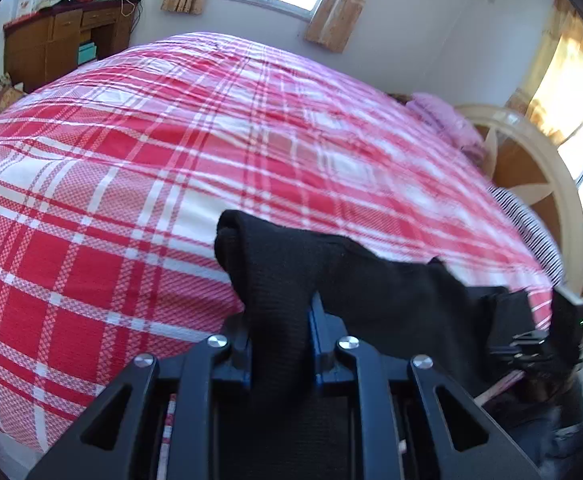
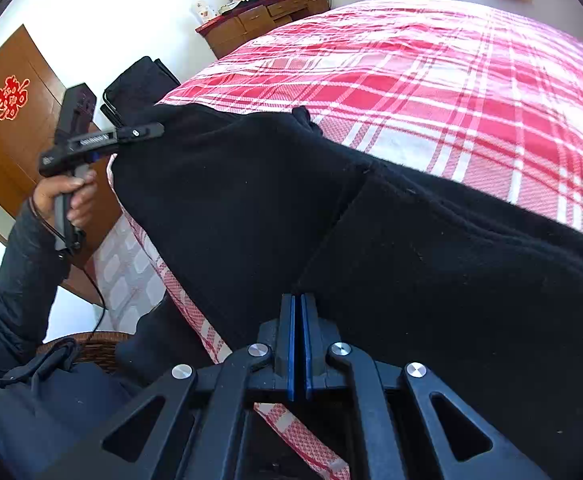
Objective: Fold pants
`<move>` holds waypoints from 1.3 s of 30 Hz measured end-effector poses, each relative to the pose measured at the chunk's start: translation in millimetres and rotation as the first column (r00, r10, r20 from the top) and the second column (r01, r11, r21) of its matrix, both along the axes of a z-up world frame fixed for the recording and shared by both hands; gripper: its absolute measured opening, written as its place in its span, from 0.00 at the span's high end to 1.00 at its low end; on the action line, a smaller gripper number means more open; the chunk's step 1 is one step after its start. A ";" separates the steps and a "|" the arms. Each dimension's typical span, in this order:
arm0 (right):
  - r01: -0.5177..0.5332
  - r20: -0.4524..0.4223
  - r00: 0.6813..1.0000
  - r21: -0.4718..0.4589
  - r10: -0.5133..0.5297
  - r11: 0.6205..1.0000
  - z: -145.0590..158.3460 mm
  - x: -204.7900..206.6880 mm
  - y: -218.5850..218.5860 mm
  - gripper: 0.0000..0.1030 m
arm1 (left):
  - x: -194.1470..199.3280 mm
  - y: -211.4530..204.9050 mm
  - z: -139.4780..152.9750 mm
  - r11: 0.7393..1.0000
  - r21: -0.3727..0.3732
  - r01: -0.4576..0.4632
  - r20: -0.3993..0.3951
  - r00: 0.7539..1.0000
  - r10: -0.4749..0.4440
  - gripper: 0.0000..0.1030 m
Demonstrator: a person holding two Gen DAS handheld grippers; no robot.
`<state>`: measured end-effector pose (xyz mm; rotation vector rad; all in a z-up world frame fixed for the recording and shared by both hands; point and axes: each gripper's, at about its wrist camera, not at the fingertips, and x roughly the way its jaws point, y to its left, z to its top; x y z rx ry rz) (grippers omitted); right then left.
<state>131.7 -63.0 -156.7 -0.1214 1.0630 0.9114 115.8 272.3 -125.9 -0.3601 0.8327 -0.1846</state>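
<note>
Pants (image 2: 331, 208) black knit, bunched in left gripper (image 1: 279, 320); right gripper (image 2: 300, 320) pinches edge

- Bed (image 1: 139, 184): covered by a red-and-white plaid sheet.
- Black pants (image 2: 331, 216): draped over the bed's near edge.
- Pink pillow (image 1: 447, 120): at the headboard end.

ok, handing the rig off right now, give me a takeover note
Left gripper: shut on a bunched edge of the black pants.
Right gripper: fingers together at the pants' near edge; whether cloth is pinched, cannot tell.
Pants: held up between both grippers over the near edge of the red plaid bed.
Done: picked up. No fold visible.
Left: lay flat, fold.
</note>
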 end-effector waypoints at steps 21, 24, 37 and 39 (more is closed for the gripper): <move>0.363 0.125 0.924 0.011 -0.361 0.932 62.3 5.1 -156.7 0.49 | 3.8 -180.5 132.1 0.915 -0.075 0.397 0.233 0.899 -0.371 0.80; 0.407 0.111 0.907 0.010 -0.406 0.913 57.5 9.4 -174.7 0.49 | 15.0 -225.4 132.7 0.883 -0.063 0.464 0.206 0.872 -0.444 0.80; 0.535 0.059 0.841 0.062 -0.538 0.843 50.2 29.7 -242.2 0.49 | 45.4 -398.8 70.1 0.766 0.115 0.633 -0.003 0.771 -0.637 0.79; 0.543 0.043 0.836 0.077 -0.547 0.836 50.0 32.0 -247.1 0.49 | 44.2 -413.1 57.0 0.754 0.209 0.623 -0.021 0.774 -0.633 0.79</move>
